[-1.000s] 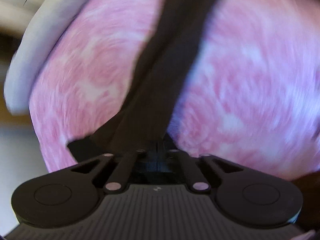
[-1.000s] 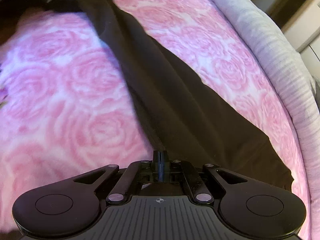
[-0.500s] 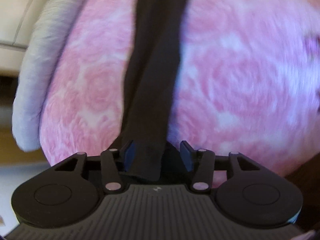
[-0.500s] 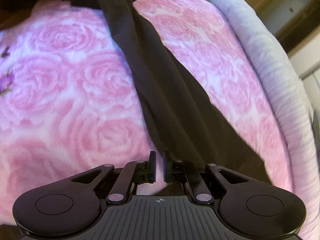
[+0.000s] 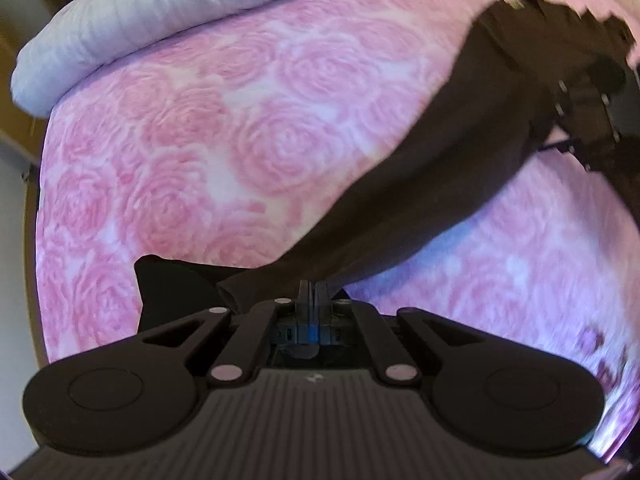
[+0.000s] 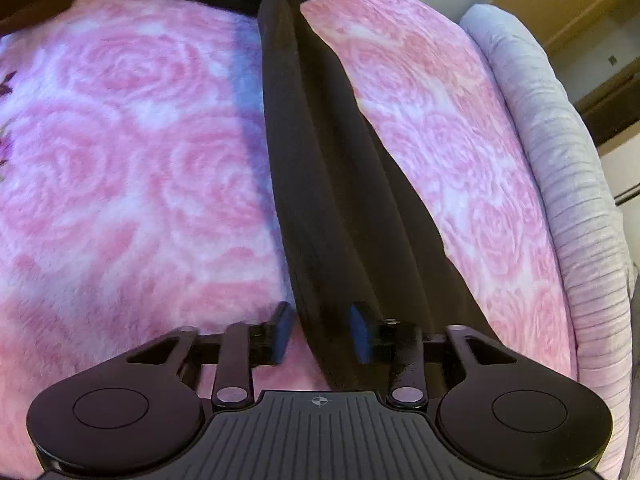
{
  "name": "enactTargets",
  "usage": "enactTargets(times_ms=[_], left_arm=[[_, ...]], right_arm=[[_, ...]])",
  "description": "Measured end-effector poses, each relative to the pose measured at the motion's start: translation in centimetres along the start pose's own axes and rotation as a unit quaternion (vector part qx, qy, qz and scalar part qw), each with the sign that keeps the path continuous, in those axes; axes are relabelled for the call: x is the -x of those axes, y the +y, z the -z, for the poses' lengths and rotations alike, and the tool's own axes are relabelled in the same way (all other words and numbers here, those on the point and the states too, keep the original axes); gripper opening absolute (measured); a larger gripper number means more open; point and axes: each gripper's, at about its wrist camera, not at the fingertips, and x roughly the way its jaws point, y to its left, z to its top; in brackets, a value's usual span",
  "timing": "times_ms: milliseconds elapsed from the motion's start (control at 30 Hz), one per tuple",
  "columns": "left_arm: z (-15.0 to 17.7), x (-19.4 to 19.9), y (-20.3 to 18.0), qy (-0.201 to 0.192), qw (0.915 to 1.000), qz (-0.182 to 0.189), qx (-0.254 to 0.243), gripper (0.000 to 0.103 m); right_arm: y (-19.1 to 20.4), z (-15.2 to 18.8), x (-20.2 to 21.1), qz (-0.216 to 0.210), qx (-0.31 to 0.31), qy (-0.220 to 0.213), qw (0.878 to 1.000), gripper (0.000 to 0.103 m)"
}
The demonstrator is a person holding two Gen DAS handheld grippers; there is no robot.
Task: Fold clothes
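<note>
1. The left gripper [image 5: 312,294] has its fingers [image 5: 304,300] pressed together, pinching one end of the black garment [image 5: 420,184], after a brief release and re-close.
2. The right gripper [image 6: 320,330] has its blue pads [image 6: 362,332] apart; they have just been opening, and the garment's other end lies loose between them without being pressed.
3. Just left of the closed left jaws, a short flap of the black cloth sticks out over the bedspread.
4. From the left gripper the garment runs as a long, narrow, folded strip diagonally across the pink rose-patterned blanket [image 5: 240,140], towards the far right gripper, blurred at the top right of the left view.
5. In the right view the strip narrows towards the top, where the left gripper holds it.
6. Beyond the blanket lies a grey ribbed bed edge [image 6: 568,184], then wooden furniture [image 6: 560,12].
</note>
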Motion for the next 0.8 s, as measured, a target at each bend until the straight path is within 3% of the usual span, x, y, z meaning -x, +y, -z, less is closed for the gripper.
enactTargets(times_ms=[67, 167, 333, 433, 533, 667, 800], left_arm=[[-0.1, 0.0, 0.3, 0.002, 1.0, 0.006, 0.002, 0.0], [0.3, 0.4, 0.0, 0.007, 0.9998, 0.011, -0.013, 0.0], [3.0, 0.0, -3.0, 0.061, 0.9899, -0.033, -0.123, 0.0], [4.1, 0.0, -3.4, 0.076, 0.9909, -0.026, -0.108, 0.002], [4.1, 0.8, -3.6, 0.066, 0.9934, -0.027, -0.089, 0.007], [2.2, 1.4, -4.8, 0.043, 0.996, -0.028, -0.074, 0.01], [-1.3, 1.3, -7.6, 0.011, 0.9969, -0.025, -0.073, 0.022]], right_arm=[[-0.1, 0.2, 0.4, -0.002, 0.003, 0.0, 1.0, 0.003], [-0.1, 0.6, 1.2, -0.021, -0.01, -0.005, 1.0, 0.002], [0.1, 1.4, 2.1, -0.056, 0.002, -0.006, 0.998, 0.002], [0.2, 1.1, 2.3, -0.058, -0.003, -0.008, 0.998, 0.002], [0.0, 0.6, 3.4, -0.066, -0.027, -0.017, 0.997, 0.009], [-0.6, 1.1, 6.0, -0.063, -0.094, -0.033, 0.993, 0.038], [-2.2, 4.5, 8.6, -0.026, -0.201, -0.016, 0.979, 0.04]])
